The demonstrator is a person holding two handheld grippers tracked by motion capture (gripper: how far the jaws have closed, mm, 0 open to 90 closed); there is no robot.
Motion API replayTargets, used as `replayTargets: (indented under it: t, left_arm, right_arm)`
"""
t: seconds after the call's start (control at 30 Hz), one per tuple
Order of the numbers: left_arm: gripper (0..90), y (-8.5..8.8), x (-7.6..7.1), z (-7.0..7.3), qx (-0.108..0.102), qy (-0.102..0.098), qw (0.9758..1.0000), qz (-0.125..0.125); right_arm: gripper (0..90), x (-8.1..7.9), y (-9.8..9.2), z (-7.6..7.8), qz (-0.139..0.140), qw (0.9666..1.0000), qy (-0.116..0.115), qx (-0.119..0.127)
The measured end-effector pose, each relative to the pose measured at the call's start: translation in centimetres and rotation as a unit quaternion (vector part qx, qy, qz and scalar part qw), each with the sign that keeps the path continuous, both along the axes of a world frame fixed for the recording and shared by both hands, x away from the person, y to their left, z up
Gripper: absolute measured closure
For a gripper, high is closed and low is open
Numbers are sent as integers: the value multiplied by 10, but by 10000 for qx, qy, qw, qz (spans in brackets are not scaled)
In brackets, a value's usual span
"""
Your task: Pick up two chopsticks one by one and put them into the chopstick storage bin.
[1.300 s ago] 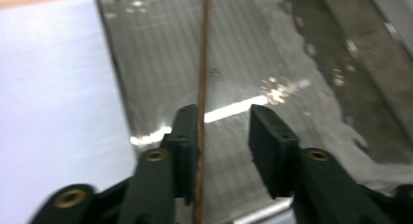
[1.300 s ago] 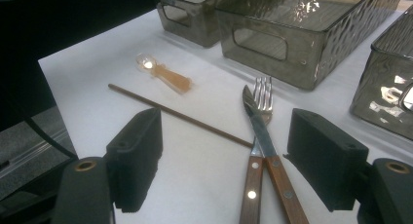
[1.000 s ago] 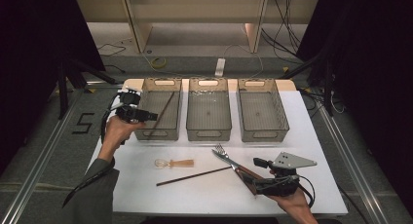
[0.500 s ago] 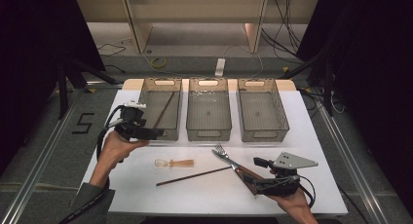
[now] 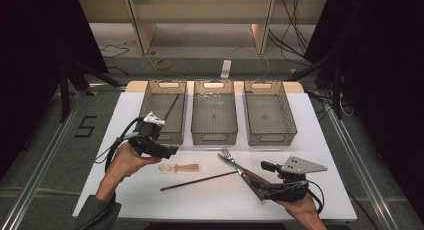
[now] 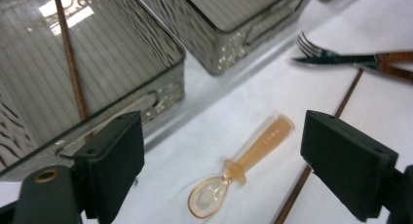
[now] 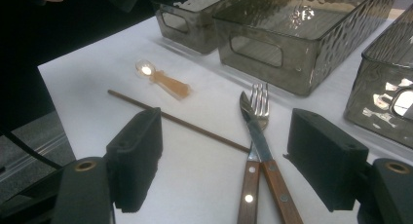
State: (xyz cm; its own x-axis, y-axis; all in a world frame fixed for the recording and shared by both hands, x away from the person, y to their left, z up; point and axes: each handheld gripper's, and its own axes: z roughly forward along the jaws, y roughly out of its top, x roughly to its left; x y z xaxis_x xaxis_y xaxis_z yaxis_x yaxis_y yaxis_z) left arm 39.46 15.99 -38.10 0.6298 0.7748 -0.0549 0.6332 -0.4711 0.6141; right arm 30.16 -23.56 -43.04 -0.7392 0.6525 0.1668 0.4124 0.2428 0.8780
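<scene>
A white worktop (image 5: 320, 140) stands in a dim room with cables on the floor behind it, and three clear ribbed bins sit in a row along its far part. The left bin (image 5: 150, 135) holds one thin brown stick (image 5: 170, 106) lying slantwise inside it. The left gripper (image 5: 172, 151) hangs just in front of that bin's near wall, and its fingers (image 6: 114, 158) have just been opening; they stand wide apart with nothing pressed between them. In the left gripper view a small amber spoon (image 6: 243, 166) lies on the worktop below the gap, bowl toward the camera, touched by neither finger. Just beside the spoon, on its near side, a second brown stick (image 5: 199, 181) lies flat, its far end reaching a fork (image 5: 231, 157) and a knife (image 7: 257, 131) with wooden handles, which lie side by side and touching. The right gripper (image 5: 264, 166) rests low near the worktop's front edge with its fingers (image 7: 139, 153) spread, the two handles running between them without being gripped.
</scene>
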Motion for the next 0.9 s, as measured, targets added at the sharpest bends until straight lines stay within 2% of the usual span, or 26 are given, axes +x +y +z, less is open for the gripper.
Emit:
replayTargets:
  t: [0.2, 0.4, 0.67, 0.87, 0.9]
  left_arm:
    - [157, -12, -8, -2, 236, 110, 9992, -307]
    - [165, -25, -14, -9, 500, 275, 9963, -643]
    - [213, -37, -21, -23, 902, 590, 9895, -959]
    - [273, -42, -24, -31, 1067, 766, 9847, -1146]
    - [284, -43, -24, -33, 1115, 792, 9833, -1202]
  right_arm:
    - [296, 0, 0, 0, -4, 10000, -11, -2]
    - [296, 0, 0, 0, 2, 10000, -12, -6]
    - [296, 0, 0, 0, 7, 10000, -20, -15]
    - [296, 0, 0, 0, 13, 10000, -22, -20]
    - [296, 0, 0, 0, 13, 10000, -21, -20]
